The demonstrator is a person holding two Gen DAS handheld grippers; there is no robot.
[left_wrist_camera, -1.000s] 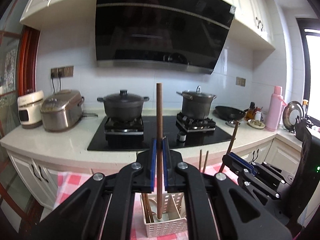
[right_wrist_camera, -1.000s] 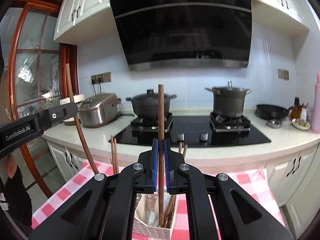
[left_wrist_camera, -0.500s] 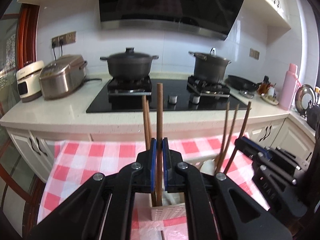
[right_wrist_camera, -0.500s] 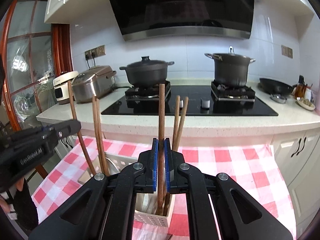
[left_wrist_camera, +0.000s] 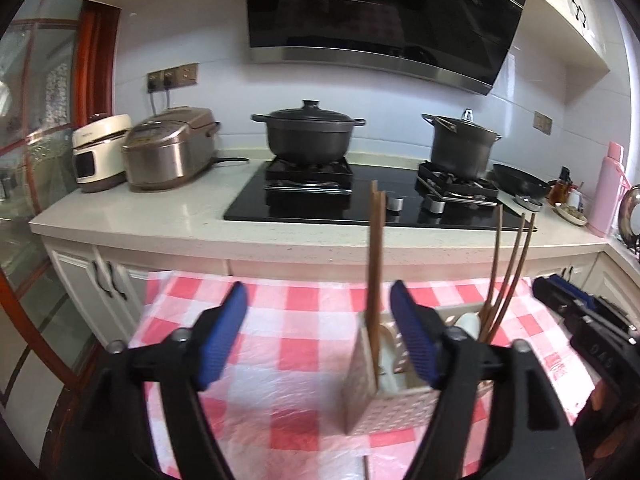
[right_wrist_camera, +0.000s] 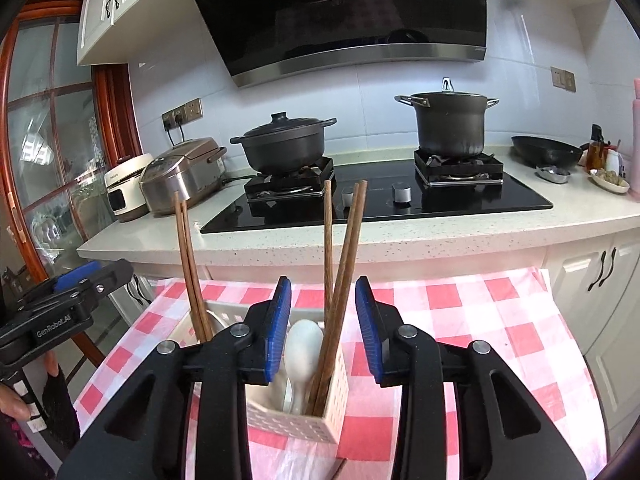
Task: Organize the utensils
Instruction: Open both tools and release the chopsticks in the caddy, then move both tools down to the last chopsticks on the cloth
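Chopsticks point(right_wrist_camera: 340, 280) are standing free between your right gripper's point(right_wrist_camera: 323, 326) parted fingers, both grippers' fingers just having been opening; only that view is showing the white spoon point(right_wrist_camera: 304, 350). Your left gripper's point(left_wrist_camera: 318, 336) wide-open fingers are flanking another pair point(left_wrist_camera: 376, 280) in the caddy point(left_wrist_camera: 384, 412).

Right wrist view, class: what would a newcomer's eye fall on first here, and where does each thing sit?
First, the white perforated plastic utensil caddy standing on the pink-and-white checked tablecloth, with brown wooden chopsticks and a white ceramic spoon upright in it. The right tongs, blue-padded, have just been opening and now stand apart around the chopsticks without pressing them. Behind, two dark lidded pots sit on the black hob.
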